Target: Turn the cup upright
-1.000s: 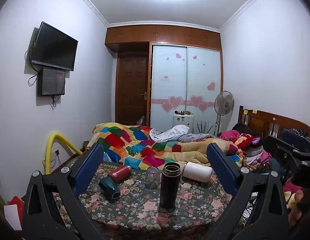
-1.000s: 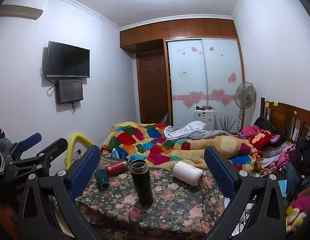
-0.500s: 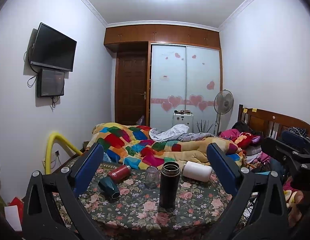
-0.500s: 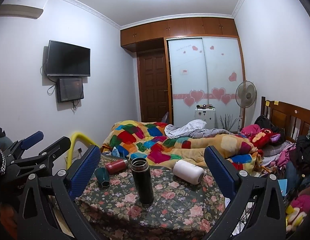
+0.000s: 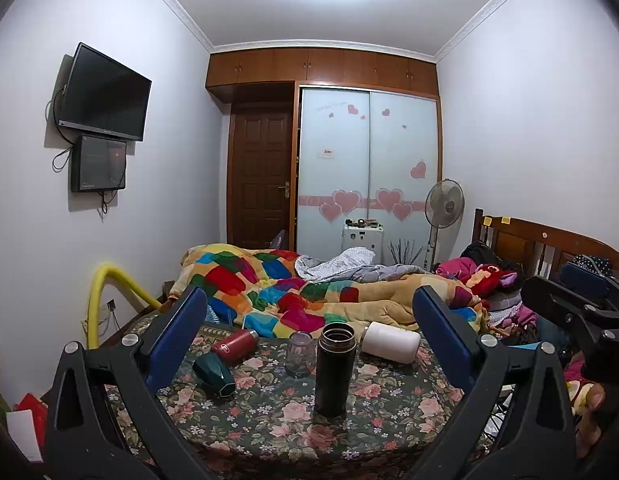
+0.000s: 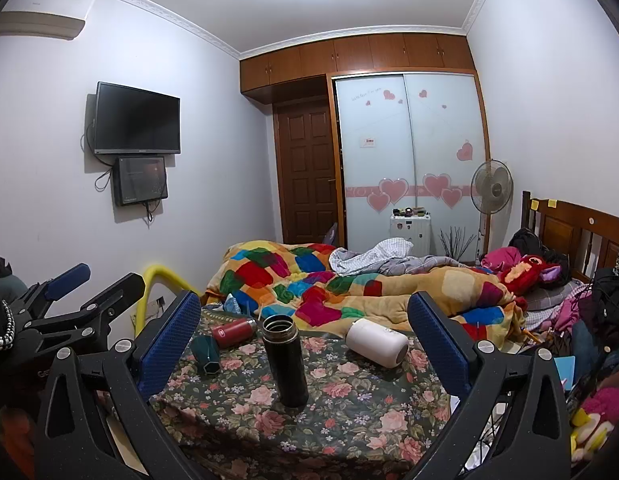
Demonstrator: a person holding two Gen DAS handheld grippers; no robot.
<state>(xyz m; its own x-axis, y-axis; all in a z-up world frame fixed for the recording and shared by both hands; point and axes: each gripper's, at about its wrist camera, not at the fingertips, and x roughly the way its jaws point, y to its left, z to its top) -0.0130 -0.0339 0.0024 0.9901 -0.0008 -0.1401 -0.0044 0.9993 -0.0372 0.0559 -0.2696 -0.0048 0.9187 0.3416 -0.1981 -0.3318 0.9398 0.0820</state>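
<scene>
Left wrist view: my left gripper (image 5: pixel 309 336), wide open and empty, has barely moved, white cup (image 5: pixel 391 342) lying right of centre on the tabletop (image 5: pixel 269 420); right wrist view: right gripper (image 6: pixel 305 340) likewise open, empty, cup (image 6: pixel 376 342) unapproached.

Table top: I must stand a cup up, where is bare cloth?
Bare cloth lies along the near edge of the table, in front of the black flask. The far left is crowded: red bottle, green cup, glass.
</scene>
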